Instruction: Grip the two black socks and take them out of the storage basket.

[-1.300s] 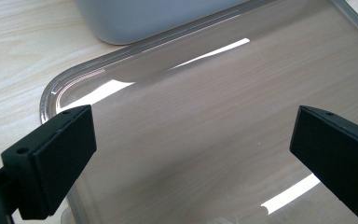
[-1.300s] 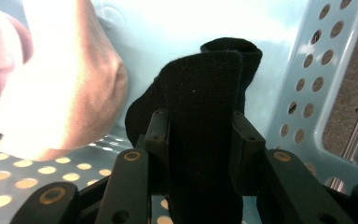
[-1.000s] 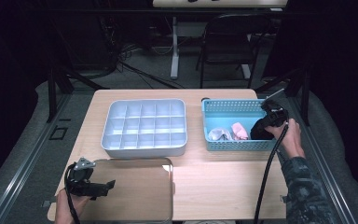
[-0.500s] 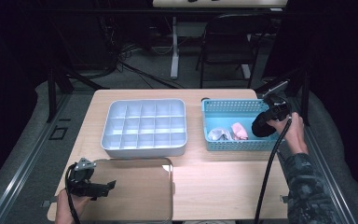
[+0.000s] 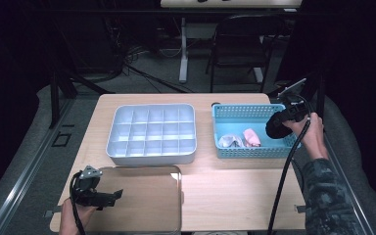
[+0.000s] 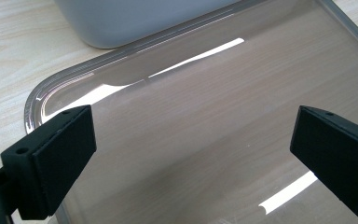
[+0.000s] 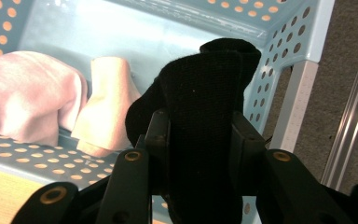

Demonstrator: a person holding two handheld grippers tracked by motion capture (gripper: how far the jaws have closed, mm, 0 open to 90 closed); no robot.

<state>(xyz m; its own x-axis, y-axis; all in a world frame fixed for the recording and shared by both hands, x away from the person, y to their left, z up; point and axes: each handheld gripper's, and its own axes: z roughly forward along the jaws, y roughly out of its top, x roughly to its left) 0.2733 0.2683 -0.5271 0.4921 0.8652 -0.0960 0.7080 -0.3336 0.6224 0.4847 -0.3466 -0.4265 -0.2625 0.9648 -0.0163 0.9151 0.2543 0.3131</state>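
My right gripper [image 5: 280,123] is shut on a rolled black sock [image 5: 274,127], held just above the right end of the blue perforated basket [image 5: 247,108]. In the right gripper view the black sock [image 7: 205,107] sits upright between the pads of my right gripper [image 7: 200,135], over the basket [image 7: 289,42]. A pink cloth [image 5: 251,137] and a whitish one [image 5: 230,141] lie inside. My left gripper [image 5: 111,196] stands open over a clear tray [image 5: 147,215] at the front left, nothing between its jaws [image 6: 191,154].
A grey divided organizer [image 5: 152,106] with several empty cells stands mid-table, left of the basket. The clear tray [image 6: 191,93] lies just in front of it. A dark chair [image 5: 245,44] stands beyond the table's far edge. A cable trails from the right gripper along the forearm.
My right gripper has risen with the black sock, lifting it out of the basket. The left gripper has stayed where it was.
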